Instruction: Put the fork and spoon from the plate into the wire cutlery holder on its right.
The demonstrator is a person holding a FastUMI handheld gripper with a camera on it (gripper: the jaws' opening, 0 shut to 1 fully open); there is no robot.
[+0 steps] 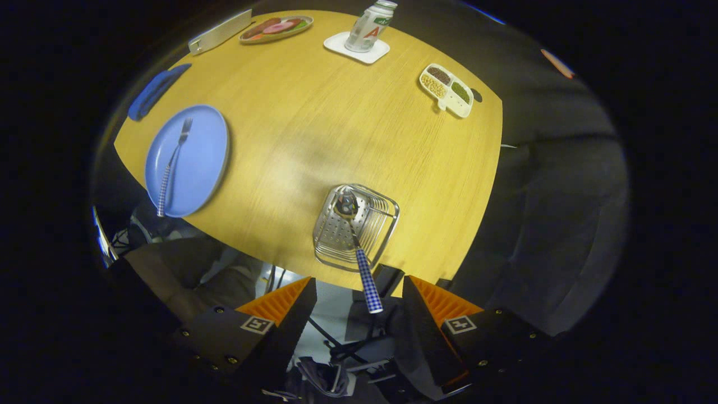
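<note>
Spoon (357, 241) sits in the wire cutlery holder (355, 225), bowl end down inside and checked handle sticking up and out toward the gripper (359, 303). Its long line runs from the holder straight back to the gap between the two fingers. The handle tip is in that gap, but the fingers stand wide apart and do not press on it.

Left of the holder lies the blue plate (188, 160). The fork (172, 166) is on the plate, prongs pointing away from the gripper and checked handle reaching past the plate's near rim.

The holder stands near the close edge of a round wooden table (314, 129). Far beyond the holder is a bottle (370, 26) on a white coaster (357, 48). To the holder's far right is a white tray (446, 90) of beans. Far left are a food dish (276, 28) and a blue cloth (154, 91). Dark walls are all around.
</note>
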